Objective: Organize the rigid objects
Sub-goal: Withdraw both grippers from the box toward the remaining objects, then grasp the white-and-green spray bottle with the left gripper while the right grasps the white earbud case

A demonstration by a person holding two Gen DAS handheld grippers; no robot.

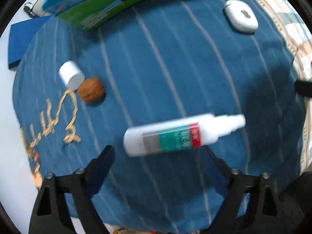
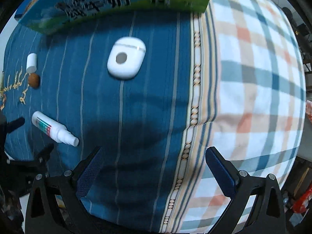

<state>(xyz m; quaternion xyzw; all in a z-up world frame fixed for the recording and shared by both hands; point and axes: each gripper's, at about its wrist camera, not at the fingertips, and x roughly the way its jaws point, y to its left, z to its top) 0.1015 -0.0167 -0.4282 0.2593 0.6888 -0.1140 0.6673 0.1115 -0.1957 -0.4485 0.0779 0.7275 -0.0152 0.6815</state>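
Task looks barely begun, judging by the layout: every loose item lies scattered on the blue striped cloth (image 1: 175, 62), none grouped or put away. Spray bottle (image 1: 183, 134) lies on its side just ahead of the left gripper (image 1: 158, 154), nozzle pointing right, body with a teal and red label; it sits between the spread jaws' line of reach but is not touched. Left gripper open, holding nothing. Further off to the left, a small white cap-like cylinder (image 1: 71, 75) lies tipped over, touching or nearly touching a walnut (image 1: 91, 90). White earbud case (image 2: 126, 57) sits apart, closed, near the cloth's patterned border, well ahead of the right gripper (image 2: 154, 161). Right gripper also open and empty, hovering over cloth with nothing between the fingers. Only container candidate in view is the blue-and-green printed carton (image 2: 117, 0) at the far edge of the cloth; its opening and contents cannot be seen from either view, so whether anything is inside cannot be told. Plaid fabric (image 2: 253, 78) to the right holds no objects. Remaining work, as I judge it: all four items.
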